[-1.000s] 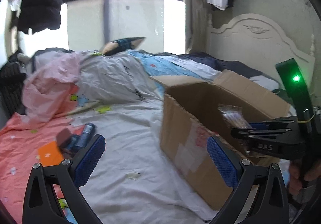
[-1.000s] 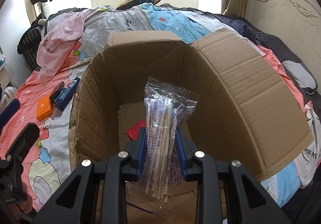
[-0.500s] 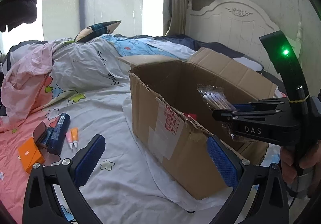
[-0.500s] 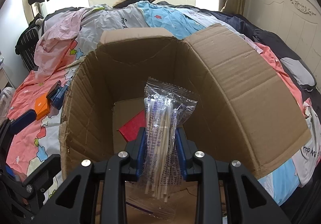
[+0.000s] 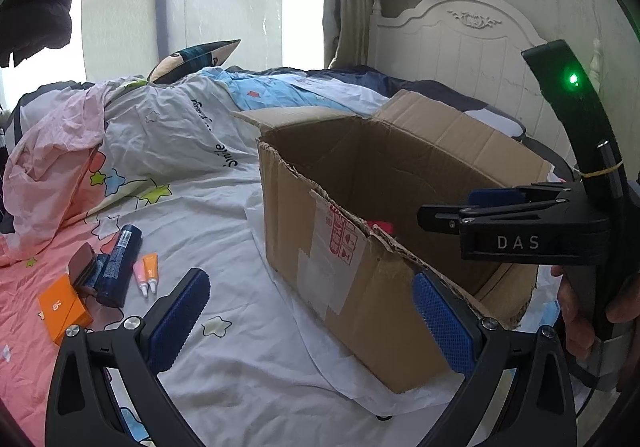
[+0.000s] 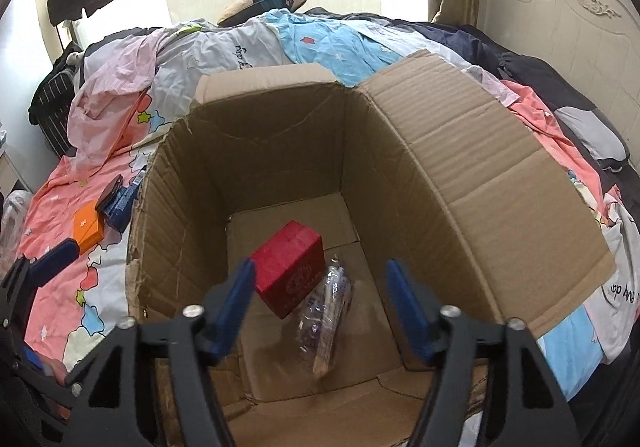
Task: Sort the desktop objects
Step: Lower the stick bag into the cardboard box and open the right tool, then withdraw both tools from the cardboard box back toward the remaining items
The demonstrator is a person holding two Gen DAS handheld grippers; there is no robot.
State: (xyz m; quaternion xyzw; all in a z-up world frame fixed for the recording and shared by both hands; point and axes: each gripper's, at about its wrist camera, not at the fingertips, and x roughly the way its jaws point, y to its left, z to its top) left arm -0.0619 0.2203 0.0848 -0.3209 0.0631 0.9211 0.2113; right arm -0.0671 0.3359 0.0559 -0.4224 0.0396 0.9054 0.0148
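An open cardboard box (image 6: 460, 167) stands on the bed; it also shows in the left wrist view (image 5: 360, 267). Inside lie a red box (image 6: 290, 273) and a clear plastic packet of sticks (image 6: 326, 317). My right gripper (image 6: 320, 307) is open and empty above the box's inside; it shows side-on in the left wrist view (image 5: 440, 215). My left gripper (image 5: 308, 315) is open and empty, low over the sheet left of the box. On the sheet at left lie an orange box (image 5: 64, 311), a dark blue bottle (image 5: 120, 265), a dark case (image 5: 82, 267) and two small tubes (image 5: 145, 273).
Crumpled quilts and clothes (image 5: 140, 127) pile up behind the box. A white headboard (image 5: 460, 47) stands at the right. A pillow (image 5: 192, 59) lies by the window. A dark suitcase (image 6: 54, 103) stands beyond the bed's far left.
My right gripper has opened and let go of the packet of sticks, which now lies on the box floor beside the red box. The left gripper's view has swung slightly left.
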